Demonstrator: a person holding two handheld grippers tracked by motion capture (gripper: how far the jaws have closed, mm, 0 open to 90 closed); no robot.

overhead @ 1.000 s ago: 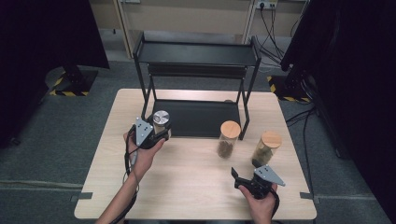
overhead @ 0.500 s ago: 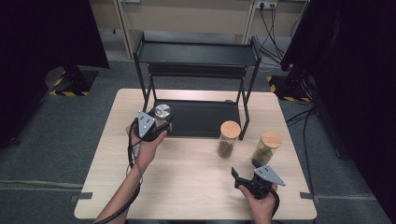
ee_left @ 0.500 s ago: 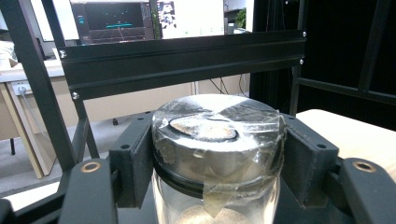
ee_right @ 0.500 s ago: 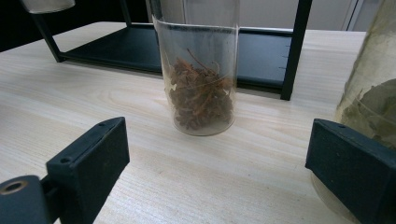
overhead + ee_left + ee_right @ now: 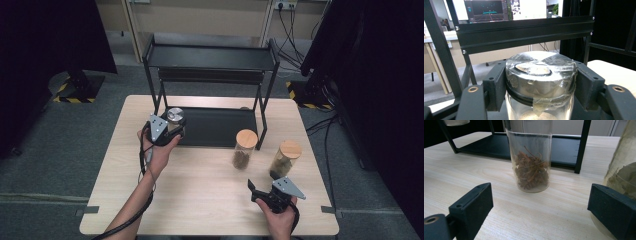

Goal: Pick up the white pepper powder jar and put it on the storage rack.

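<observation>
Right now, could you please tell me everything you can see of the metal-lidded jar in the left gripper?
The jar is clear glass with a round silvery metal lid, taped over with wrinkled clear tape that runs down its side. Pale lumps show inside, near the bottom of the left gripper view. It stands upright, clamped at lid height between both black pads of the left gripper, at the left front corner of the black rack, by the lower shelf.

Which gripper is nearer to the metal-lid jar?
Left. The left gripper is shut on the metal-lid jar at the rack's lower shelf; the right gripper is open, far off near the table's front edge.
</observation>
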